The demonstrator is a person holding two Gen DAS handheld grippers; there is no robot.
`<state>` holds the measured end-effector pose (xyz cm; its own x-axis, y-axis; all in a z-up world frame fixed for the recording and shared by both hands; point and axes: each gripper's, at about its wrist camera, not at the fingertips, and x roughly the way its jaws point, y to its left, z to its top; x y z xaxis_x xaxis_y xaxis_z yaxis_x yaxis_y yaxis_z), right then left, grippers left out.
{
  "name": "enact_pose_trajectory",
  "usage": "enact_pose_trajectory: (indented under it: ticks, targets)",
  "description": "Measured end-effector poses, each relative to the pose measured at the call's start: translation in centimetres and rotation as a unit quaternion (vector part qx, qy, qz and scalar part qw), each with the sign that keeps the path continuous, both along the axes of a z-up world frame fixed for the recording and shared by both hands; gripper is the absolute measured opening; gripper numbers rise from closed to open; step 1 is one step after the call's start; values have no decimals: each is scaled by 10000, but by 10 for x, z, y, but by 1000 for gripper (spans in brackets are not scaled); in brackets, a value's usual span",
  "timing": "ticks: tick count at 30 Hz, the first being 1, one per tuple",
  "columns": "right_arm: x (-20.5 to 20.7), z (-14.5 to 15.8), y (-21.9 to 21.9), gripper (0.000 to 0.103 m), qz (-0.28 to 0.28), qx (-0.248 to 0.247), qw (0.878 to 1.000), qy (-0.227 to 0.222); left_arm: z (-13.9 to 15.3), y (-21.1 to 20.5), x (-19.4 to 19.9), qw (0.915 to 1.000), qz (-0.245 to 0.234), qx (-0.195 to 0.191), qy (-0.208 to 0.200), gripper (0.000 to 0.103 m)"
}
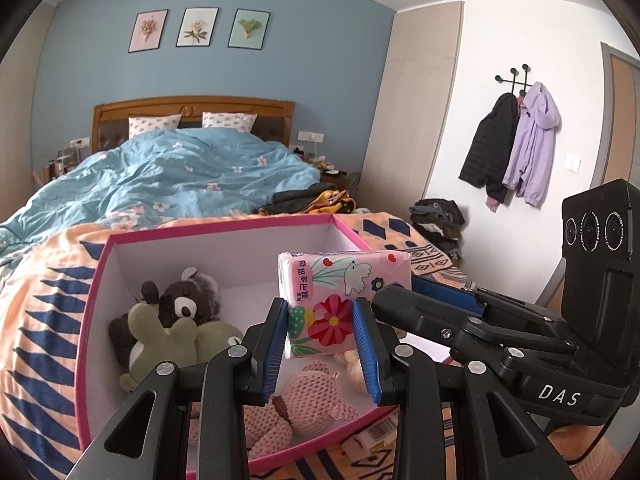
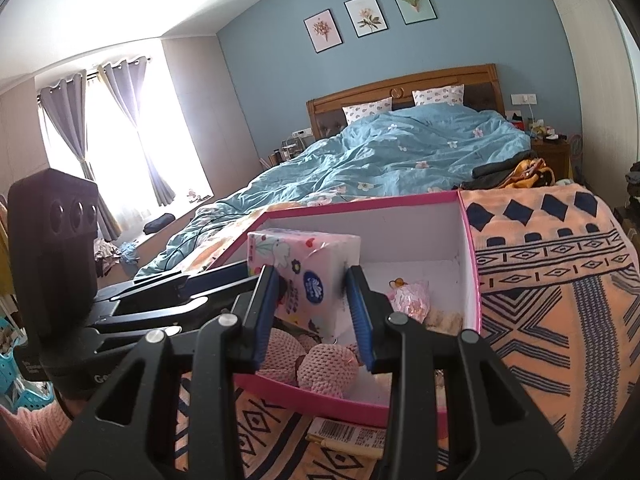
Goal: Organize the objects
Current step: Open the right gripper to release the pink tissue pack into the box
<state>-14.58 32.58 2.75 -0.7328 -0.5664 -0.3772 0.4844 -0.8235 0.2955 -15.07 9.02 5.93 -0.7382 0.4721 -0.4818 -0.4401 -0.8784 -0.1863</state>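
Observation:
A pink flowered tissue pack (image 1: pixel 344 276) hangs over an open pink-rimmed white box (image 1: pixel 224 228) on the bed. My left gripper (image 1: pixel 320 308) is shut on its lower part. My right gripper (image 1: pixel 404 290) comes in from the right and meets the pack's end. In the right wrist view the same tissue pack (image 2: pixel 304 248) sits between the pads of my right gripper (image 2: pixel 310 276), while the left gripper (image 2: pixel 240 276) reaches it from the left. Inside the box (image 2: pixel 468 264) lie a brown bear (image 1: pixel 184 304), a green plush (image 1: pixel 160 344) and a pink knitted toy (image 2: pixel 324 364).
The box rests on an orange and navy patterned blanket (image 2: pixel 552 280) at the bed's foot. A flat barcoded package (image 2: pixel 348 436) lies by the box's near wall. A blue duvet (image 1: pixel 180 176) and a heap of clothes (image 1: pixel 312 200) lie beyond. Coats (image 1: pixel 516 144) hang on the right wall.

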Motion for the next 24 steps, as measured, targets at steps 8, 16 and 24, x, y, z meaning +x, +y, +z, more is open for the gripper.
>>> enact_pose_trajectory:
  ticks: [8, 16, 24]
  targets:
    - [-13, -13, -1, 39, 14, -15, 9997, -234, -13, 0, -12, 9995, 18, 14, -305, 33]
    - [-24, -28, -3, 39, -15, 37, 9989, -469, -28, 2, -22, 9981, 71, 26, -606, 33]
    - [-30, -38, -4, 39, -120, 106, 9979, -627, -37, -2, -28, 9970, 262, -76, -728, 37]
